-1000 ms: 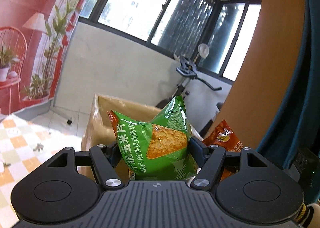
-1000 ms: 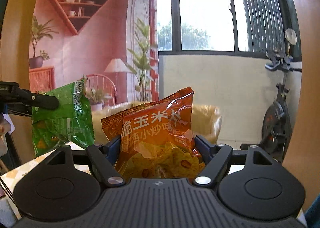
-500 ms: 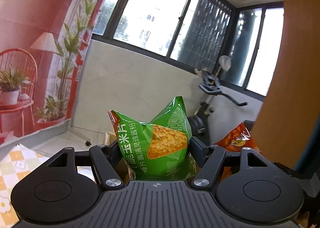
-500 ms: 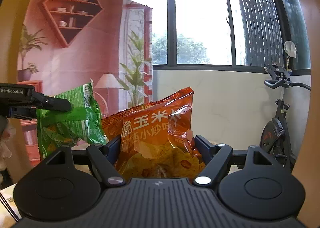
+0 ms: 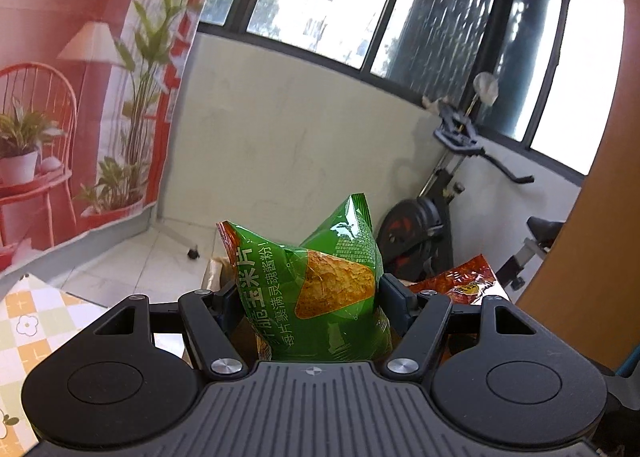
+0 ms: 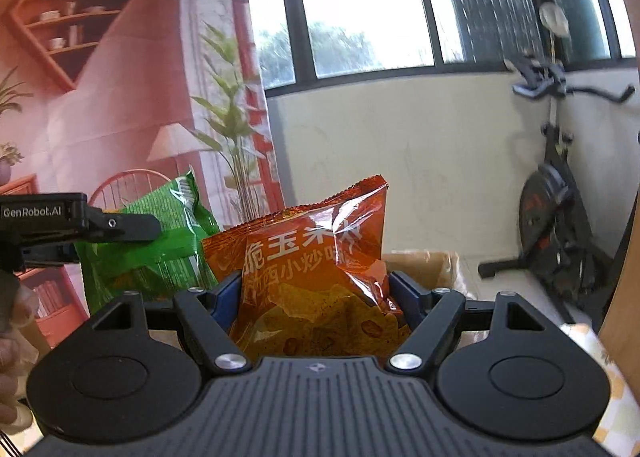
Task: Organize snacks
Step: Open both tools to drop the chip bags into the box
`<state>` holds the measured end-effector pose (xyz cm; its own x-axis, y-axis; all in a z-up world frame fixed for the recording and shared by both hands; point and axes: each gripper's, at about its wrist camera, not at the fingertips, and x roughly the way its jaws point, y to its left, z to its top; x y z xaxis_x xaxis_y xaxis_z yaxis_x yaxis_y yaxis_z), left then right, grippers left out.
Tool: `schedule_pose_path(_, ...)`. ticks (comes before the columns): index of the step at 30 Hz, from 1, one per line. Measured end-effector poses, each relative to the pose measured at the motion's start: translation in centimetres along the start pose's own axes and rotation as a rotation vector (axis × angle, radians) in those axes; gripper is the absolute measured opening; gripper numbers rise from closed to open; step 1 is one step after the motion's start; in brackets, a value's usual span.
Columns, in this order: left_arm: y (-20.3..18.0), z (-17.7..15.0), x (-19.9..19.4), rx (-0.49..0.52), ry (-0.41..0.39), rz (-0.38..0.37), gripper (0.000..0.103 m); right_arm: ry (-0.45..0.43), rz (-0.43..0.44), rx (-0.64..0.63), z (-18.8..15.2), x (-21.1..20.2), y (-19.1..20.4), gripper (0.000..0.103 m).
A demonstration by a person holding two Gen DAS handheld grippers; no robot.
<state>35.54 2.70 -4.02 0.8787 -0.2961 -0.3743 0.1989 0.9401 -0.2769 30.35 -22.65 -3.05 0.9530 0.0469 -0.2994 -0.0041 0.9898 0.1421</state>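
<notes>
Beyond both claws: pale wall, dark-framed windows, exercise bike (image 6: 560,209) off to the right of the cardboard box (image 6: 424,269). Low behind the orange snack bag (image 6: 316,269), that box, nearer the right gripper (image 6: 316,297) than the left gripper (image 5: 308,297). Both sets of jaws clamped partway on upright bags, the left on the green snack bag (image 5: 316,289), so likely forward and down into the box.

I am seeing a black exercise bike (image 6: 560,217) standing against the pale wall (image 5: 288,145), beside a red printed backdrop (image 6: 100,97).
</notes>
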Motion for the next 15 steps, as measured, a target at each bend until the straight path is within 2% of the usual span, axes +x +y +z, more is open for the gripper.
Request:
schedule_pose_path(9, 0.6, -0.3, 1.9, -0.006, 0.113, -0.029, 0.073, 0.093, -0.054, 0.048, -1.0, 2.1, -0.9, 0.079)
schedule_pose_path(11, 0.6, -0.2, 2.2, 0.000, 0.122, -0.041, 0.076, 0.109, -0.066, 0.061, -1.2, 2.2, -0.9, 0.081)
schedule_pose_path(15, 0.6, 0.2, 2.5, 0.009, 0.130, -0.012, 0.077, 0.133, -0.066, 0.044, -1.1, 2.4, -0.8, 0.081)
